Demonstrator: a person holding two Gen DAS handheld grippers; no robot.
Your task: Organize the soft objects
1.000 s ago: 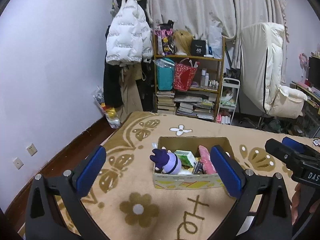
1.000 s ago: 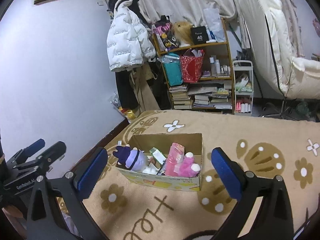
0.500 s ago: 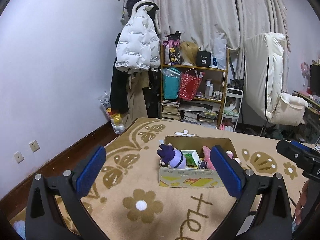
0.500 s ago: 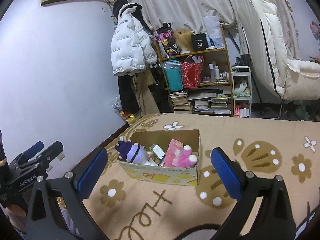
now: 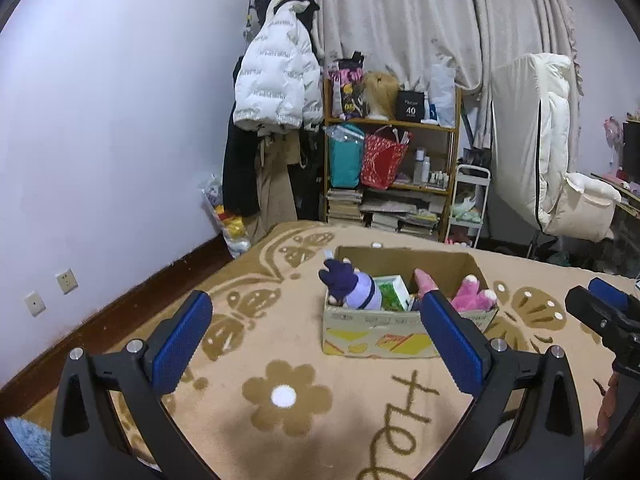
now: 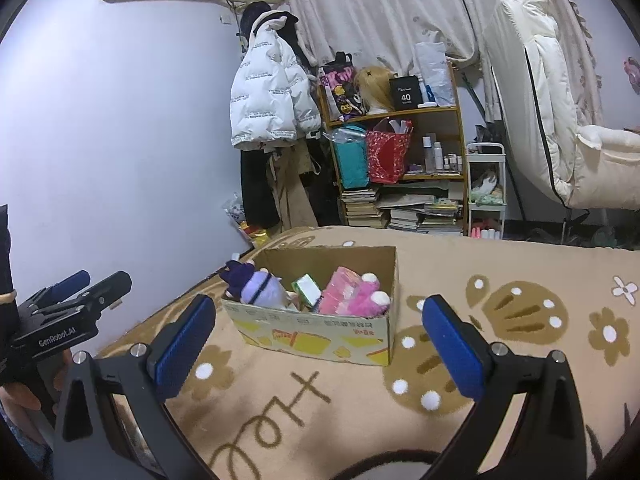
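Observation:
A cardboard box [image 5: 376, 336] [image 6: 316, 336] stands on a beige flower-patterned blanket. Inside it lie a purple plush doll [image 5: 354, 286] [image 6: 256, 286], a green-and-white packet [image 5: 394, 292] [image 6: 306, 286] and a pink plush toy [image 5: 474, 298] [image 6: 356, 292]. My left gripper [image 5: 316, 346] is open and empty, held short of the box. My right gripper [image 6: 316, 346] is open too, with nothing between its fingers. The right gripper also shows at the right edge of the left wrist view [image 5: 604, 316], and the left gripper shows at the left edge of the right wrist view [image 6: 68, 312].
The blanket [image 5: 280, 396] [image 6: 520, 280] covers a bed beside a white wall. Behind stand a wooden shelf [image 5: 392, 176] [image 6: 400, 168] with bags and books, hanging coats [image 5: 276, 92], a small white cart [image 5: 468, 204] and a cream chair [image 5: 552, 160]. A hand [image 6: 24, 392] holds the left gripper.
Both grippers have pulled back and tilted up, so the box sits smaller and farther off. Both stay open and empty.

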